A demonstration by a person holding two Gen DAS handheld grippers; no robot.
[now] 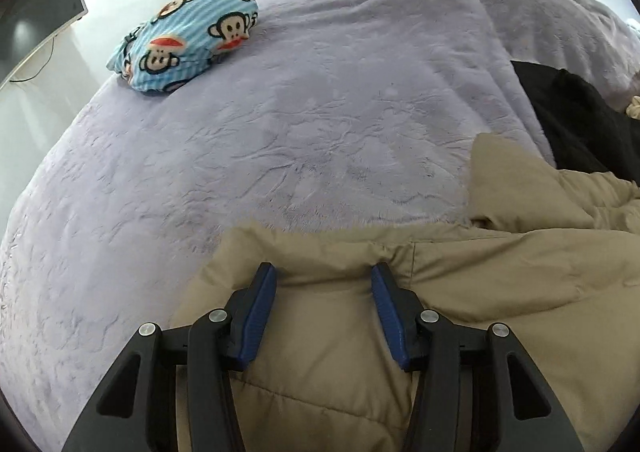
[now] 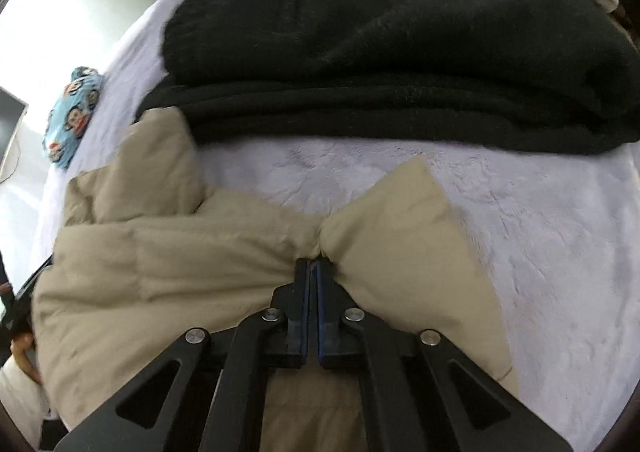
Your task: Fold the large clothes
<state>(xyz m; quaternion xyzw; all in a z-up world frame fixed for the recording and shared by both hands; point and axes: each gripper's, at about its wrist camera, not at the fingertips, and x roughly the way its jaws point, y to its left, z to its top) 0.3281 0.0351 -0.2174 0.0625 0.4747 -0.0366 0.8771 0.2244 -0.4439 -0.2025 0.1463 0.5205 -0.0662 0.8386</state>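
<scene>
A beige padded jacket (image 1: 480, 292) lies crumpled on the lilac plush bed cover (image 1: 280, 132). My left gripper (image 1: 324, 276) stands over the jacket's near-left part, its blue pads wide apart, with flat fabric between them and the tips resting on a seam fold. In the right wrist view the jacket (image 2: 200, 252) spreads to both sides of my right gripper (image 2: 313, 264). That gripper is shut on a pinch of the jacket's edge, and creases fan out from its tips.
A folded black garment (image 2: 400, 52) lies just beyond the jacket, seen at the right in the left wrist view (image 1: 580, 120). A blue monkey-print bundle (image 1: 188, 40) sits near the bed's far-left edge. A dark screen (image 1: 40, 20) stands left of the bed. A hand (image 2: 22, 352) shows at the left edge.
</scene>
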